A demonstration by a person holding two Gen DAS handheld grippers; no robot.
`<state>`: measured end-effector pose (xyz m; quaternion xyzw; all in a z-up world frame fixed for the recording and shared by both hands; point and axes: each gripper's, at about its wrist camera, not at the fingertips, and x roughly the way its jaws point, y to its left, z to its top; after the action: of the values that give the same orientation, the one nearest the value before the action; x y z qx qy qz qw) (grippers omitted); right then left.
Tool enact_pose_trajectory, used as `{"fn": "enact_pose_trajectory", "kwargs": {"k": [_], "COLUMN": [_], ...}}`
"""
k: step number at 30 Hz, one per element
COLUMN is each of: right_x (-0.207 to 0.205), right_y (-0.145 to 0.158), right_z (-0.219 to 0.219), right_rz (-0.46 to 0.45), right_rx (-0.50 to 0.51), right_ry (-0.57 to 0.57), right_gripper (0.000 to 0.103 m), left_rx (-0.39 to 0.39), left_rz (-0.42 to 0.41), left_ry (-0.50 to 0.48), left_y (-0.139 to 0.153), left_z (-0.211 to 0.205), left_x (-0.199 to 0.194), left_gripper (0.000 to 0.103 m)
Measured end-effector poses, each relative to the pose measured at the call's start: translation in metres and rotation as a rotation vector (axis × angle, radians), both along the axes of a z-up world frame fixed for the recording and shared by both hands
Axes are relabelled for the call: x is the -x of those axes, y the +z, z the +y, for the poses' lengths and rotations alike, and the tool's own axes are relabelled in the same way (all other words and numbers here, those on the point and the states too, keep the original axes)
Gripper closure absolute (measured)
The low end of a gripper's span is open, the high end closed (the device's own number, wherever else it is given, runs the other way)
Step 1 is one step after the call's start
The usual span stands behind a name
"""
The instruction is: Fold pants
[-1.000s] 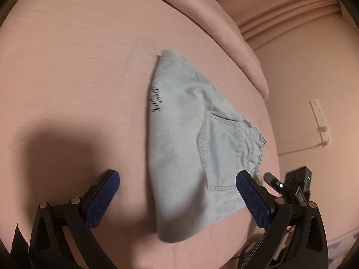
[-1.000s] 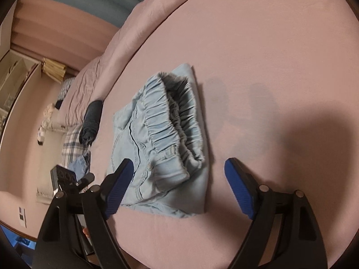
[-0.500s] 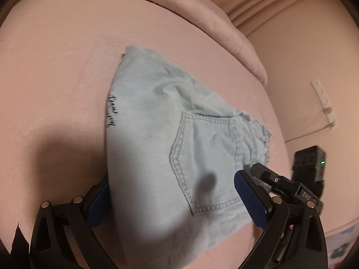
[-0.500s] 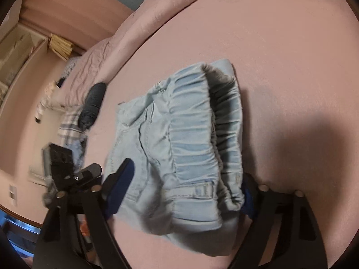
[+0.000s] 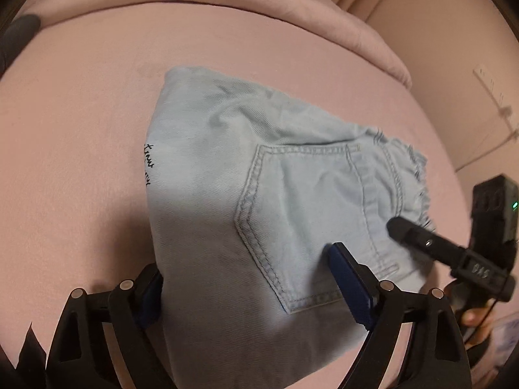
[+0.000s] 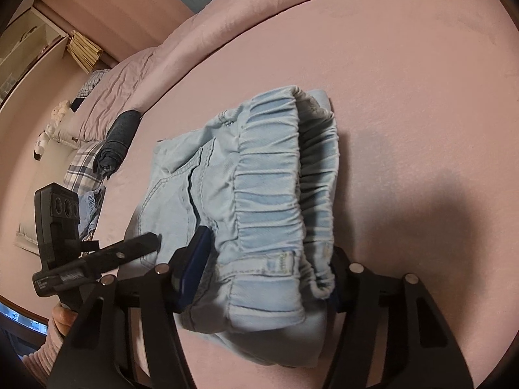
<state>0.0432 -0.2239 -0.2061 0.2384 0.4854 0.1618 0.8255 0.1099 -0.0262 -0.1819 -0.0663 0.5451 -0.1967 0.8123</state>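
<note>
Through your left wrist camera, the folded pants (image 5: 259, 201) lie on the pink bed (image 5: 74, 129), long axis running from the near edge up and left, frayed hems toward the right edge. Your left gripper (image 5: 249, 278) straddles the near end, jaws just closing, blue pads against the denim on both sides without visibly pinching it.

Through your right wrist camera, the pants (image 6: 259, 194) show their elastic waistband toward you, the bundle stretching away up-left. Your right gripper (image 6: 262, 278) has been closing and squeezes the waistband end between its pads, near the bed's (image 6: 405, 81) front edge.
</note>
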Motion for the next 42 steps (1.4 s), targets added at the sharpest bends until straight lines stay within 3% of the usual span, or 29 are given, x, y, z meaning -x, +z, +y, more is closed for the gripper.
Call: {"fn": "enact_pose_trajectory", "kwargs": {"k": [3,8,17,32,42], "right_x": [-0.001,0.002,0.004,0.004,0.011], "right_y": [0.000,0.001,0.004,0.008,0.023], "right_z": [-0.001,0.001,0.013,0.024,0.039], "right_rz": [-0.005,-0.019,-0.036,-0.064,-0.129], "right_rx": [0.008,0.029,0.086,0.145,0.203], "right_ry": [0.003,0.009,-0.001,-0.013,-0.002], "right_gripper": [0.044,0.046,0.049,0.052,0.063], "left_rx": [-0.012,-0.038,-0.031,-0.067,-0.095], "left_rz": [-0.004,-0.012,-0.012,0.006,-0.036], "left_ry": [0.009,0.049,0.090,0.101,0.129], "left_y": [0.000,0.004,0.005,0.009,0.018], "left_z": [0.000,0.005,0.010,-0.002,-0.011], "left_x": [0.000,0.001,0.003,-0.004,0.000], "left_gripper": [0.016,0.037,0.052,0.055,0.074]}}
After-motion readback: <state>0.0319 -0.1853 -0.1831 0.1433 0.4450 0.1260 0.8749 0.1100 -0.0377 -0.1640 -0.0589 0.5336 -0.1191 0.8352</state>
